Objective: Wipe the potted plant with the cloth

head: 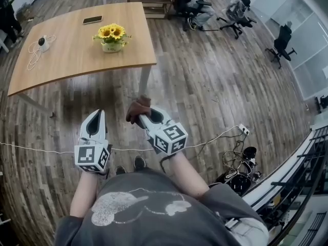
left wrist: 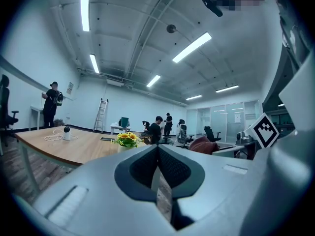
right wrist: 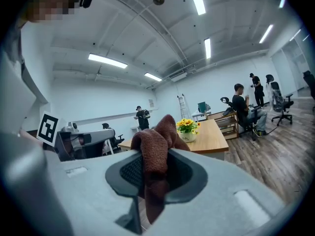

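Note:
A small white pot of yellow sunflowers [head: 112, 37] stands near the right edge of a wooden table [head: 72, 55], some way ahead of both grippers; the potted plant [left wrist: 127, 139] shows small in the left gripper view and the potted plant [right wrist: 187, 129] shows beyond the cloth in the right gripper view. My right gripper [head: 141, 113] is shut on a brown cloth [head: 137, 108], and the cloth [right wrist: 156, 159] bunches up above the jaws. My left gripper [head: 96, 116] is shut with nothing in it, held level over the wood floor beside the right one.
On the table lie a dark phone [head: 92, 20] and a small white camera with a coiled cable [head: 42, 43]. A cable [head: 215, 137] runs across the floor. Office chairs [head: 237, 15] and seated people [right wrist: 241, 107] are beyond the table; a person [left wrist: 51, 104] stands at the far left wall.

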The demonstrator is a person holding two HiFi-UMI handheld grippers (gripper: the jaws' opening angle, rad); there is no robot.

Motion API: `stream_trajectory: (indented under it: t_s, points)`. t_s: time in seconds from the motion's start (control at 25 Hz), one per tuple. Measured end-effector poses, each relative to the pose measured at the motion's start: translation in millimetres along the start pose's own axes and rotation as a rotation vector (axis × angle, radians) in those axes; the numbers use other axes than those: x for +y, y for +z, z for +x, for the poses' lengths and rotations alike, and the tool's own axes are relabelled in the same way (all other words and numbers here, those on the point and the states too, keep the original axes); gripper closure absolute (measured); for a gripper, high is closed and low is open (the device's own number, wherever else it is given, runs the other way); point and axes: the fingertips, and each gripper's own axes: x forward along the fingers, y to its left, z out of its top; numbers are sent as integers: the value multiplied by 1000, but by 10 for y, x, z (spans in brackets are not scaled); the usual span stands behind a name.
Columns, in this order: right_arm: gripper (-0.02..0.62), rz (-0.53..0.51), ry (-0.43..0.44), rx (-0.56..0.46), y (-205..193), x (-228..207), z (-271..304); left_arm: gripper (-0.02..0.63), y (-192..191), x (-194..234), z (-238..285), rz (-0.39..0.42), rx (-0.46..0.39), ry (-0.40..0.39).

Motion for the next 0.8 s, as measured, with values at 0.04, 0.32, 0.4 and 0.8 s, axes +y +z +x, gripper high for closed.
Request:
stream_trajectory:
  t_s: [0.04, 0.32, 0.4, 0.8]
  points:
    - [526, 2, 6, -1, 10, -28, -1, 588, -2, -15, 22, 3, 3, 6]
    - [525, 16, 34, 10, -23, -245, 48, 588, -26, -60, 146, 57, 5, 38]
    - [526, 14, 48, 21, -48, -258, 67, 588, 0, -13, 153, 54, -3, 61]
    - [525, 24, 27, 56, -100, -407, 440, 588, -12, 173, 420, 5, -34, 12]
